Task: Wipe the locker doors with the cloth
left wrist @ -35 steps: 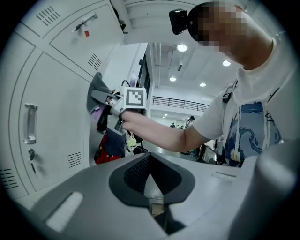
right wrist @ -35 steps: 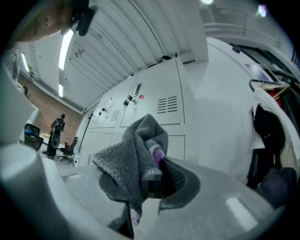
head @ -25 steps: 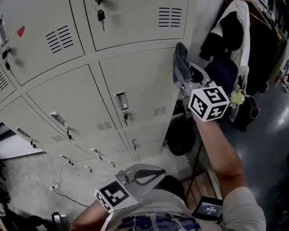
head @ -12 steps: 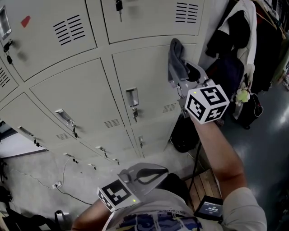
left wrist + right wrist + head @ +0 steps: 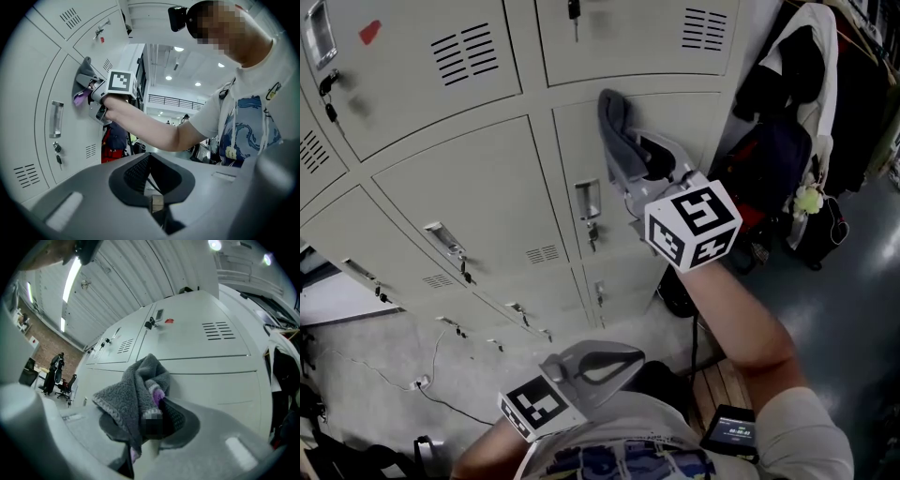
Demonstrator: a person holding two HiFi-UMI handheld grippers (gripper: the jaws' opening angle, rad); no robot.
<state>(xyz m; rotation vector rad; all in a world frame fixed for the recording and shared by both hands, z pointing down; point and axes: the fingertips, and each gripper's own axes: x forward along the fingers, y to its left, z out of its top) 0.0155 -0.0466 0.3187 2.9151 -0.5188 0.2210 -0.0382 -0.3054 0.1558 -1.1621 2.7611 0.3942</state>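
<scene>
The big wall of gray locker doors [image 5: 469, 187] filled the left and top of the head view. Dark coats [image 5: 797, 84] hung at the upper right, just past the last locker.

The right gripper [image 5: 642, 164] was up in the middle of the frame. Its jaws were squeezed on the gray cloth [image 5: 617, 131], and the cloth was pressed flat on one door [image 5: 572, 141], near that door's top edge. In the right gripper view the cloth [image 5: 131, 399] bunched over the jaw tips, so I think the soft part rubbed the door and not the hard gripper.

The left gripper [image 5: 581, 370] sat low in the frame, close to the person's chest. Its jaws were closed with nothing in them. I think it was tucked there to keep out of the way.

The door handle [image 5: 588, 199] and the little key [image 5: 592, 232] stuck out just below and left of the cloth. They could snag it. The bare door right of the handle looked like free room to wipe.
</scene>
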